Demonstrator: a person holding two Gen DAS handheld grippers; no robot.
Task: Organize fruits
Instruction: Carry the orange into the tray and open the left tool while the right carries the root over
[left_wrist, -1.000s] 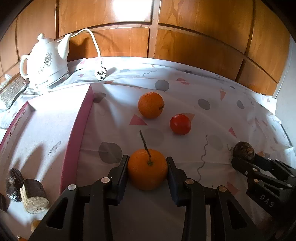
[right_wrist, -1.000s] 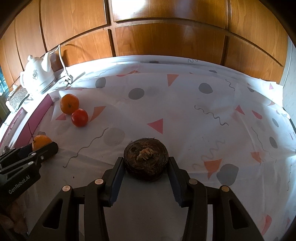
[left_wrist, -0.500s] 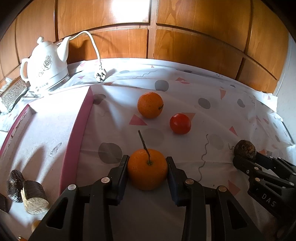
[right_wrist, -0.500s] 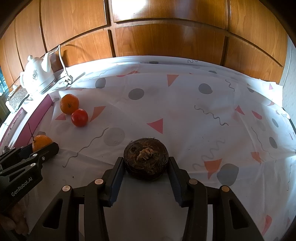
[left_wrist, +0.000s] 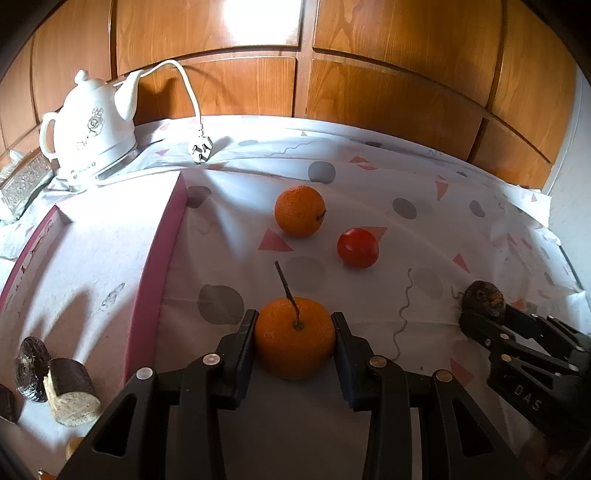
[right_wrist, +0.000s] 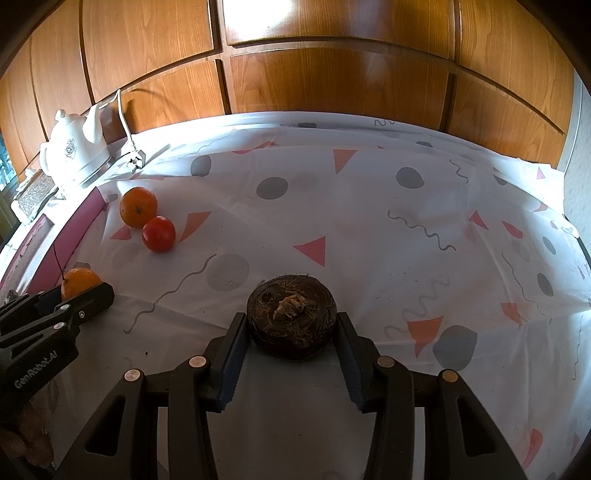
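Observation:
My left gripper (left_wrist: 294, 338) is shut on an orange with a dark stem (left_wrist: 294, 338), held just right of the pink-rimmed tray (left_wrist: 155, 277). A second orange (left_wrist: 299, 211) and a red tomato (left_wrist: 357, 247) lie on the cloth beyond it. My right gripper (right_wrist: 291, 326) is shut on a dark brown, rough, round fruit (right_wrist: 291, 319). That fruit (left_wrist: 484, 298) and the right gripper show at the right edge of the left wrist view. In the right wrist view the left gripper (right_wrist: 79, 295) holds the stemmed orange (right_wrist: 79, 282) at far left, with the second orange (right_wrist: 138, 206) and tomato (right_wrist: 159, 233) behind.
A white kettle (left_wrist: 90, 133) with cord and plug (left_wrist: 200, 147) stands at the back left. Several dark brown items (left_wrist: 70, 391) lie in the tray's near corner. Wood panelling (right_wrist: 332, 74) backs the patterned tablecloth (right_wrist: 406, 240).
The left wrist view has shifted slightly; the kettle and tray sit a little lower and further right in frame. Both grippers keep hold of their fruits.

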